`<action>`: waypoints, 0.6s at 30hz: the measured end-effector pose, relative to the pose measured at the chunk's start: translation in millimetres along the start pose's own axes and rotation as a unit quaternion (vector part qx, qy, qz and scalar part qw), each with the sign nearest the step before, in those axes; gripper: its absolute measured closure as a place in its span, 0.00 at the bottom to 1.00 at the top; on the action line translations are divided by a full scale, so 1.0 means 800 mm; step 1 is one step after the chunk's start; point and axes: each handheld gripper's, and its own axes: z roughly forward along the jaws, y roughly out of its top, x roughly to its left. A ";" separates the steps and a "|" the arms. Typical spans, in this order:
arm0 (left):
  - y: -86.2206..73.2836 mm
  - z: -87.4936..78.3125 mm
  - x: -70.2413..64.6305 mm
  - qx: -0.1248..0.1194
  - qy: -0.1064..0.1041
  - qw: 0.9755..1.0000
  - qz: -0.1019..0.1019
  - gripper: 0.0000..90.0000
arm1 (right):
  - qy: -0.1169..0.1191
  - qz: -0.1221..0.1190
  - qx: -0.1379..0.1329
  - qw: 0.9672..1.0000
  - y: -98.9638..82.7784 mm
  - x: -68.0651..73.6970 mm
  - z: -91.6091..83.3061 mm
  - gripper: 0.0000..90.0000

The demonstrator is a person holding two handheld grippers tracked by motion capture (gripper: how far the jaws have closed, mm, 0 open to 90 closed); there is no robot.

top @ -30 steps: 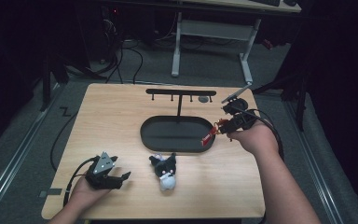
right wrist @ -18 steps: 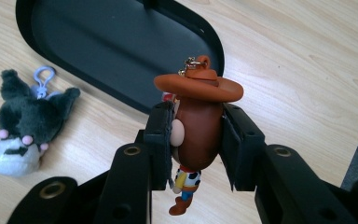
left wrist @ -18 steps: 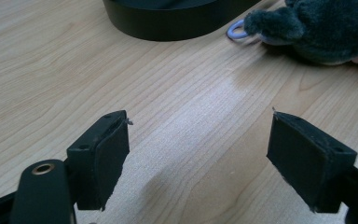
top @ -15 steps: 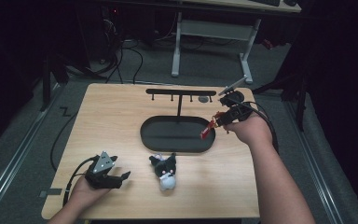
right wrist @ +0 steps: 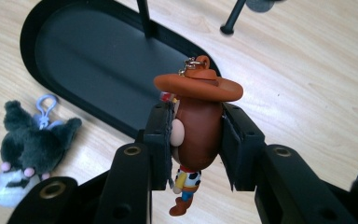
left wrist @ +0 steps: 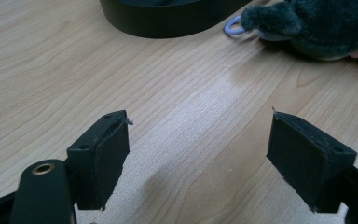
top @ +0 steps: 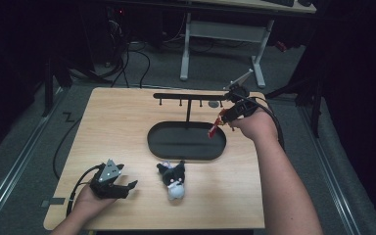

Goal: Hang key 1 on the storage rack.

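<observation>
While left tongs rest open, right tongs, clamping cowboy figure, moved farther toward rack.

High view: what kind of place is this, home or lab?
Likely a lab or data-collection workspace: a lone wooden table in a dark room, cables trailing on grey floor, a desk frame behind, and handheld grippers at left and right.
</observation>
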 end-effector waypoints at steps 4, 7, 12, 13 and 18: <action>-0.002 -0.001 0.001 0.004 0.001 1.000 -0.001 0.23 | -0.001 0.003 -0.008 1.000 0.008 -0.003 0.001 0.74; -0.003 -0.002 0.003 0.002 0.002 1.000 -0.004 0.23 | -0.002 0.006 -0.007 1.000 0.013 -0.006 0.003 0.74; -0.004 -0.002 0.004 0.002 0.002 1.000 -0.006 0.23 | -0.004 0.012 -0.014 1.000 0.021 -0.011 0.006 0.74; -0.004 -0.002 0.004 0.002 0.002 1.000 -0.006 0.23 | -0.005 0.013 -0.013 1.000 0.023 -0.012 0.006 0.74; -0.004 -0.001 0.005 0.005 0.001 1.000 -0.005 0.23 | -0.008 0.020 -0.015 1.000 0.028 -0.019 0.010 0.74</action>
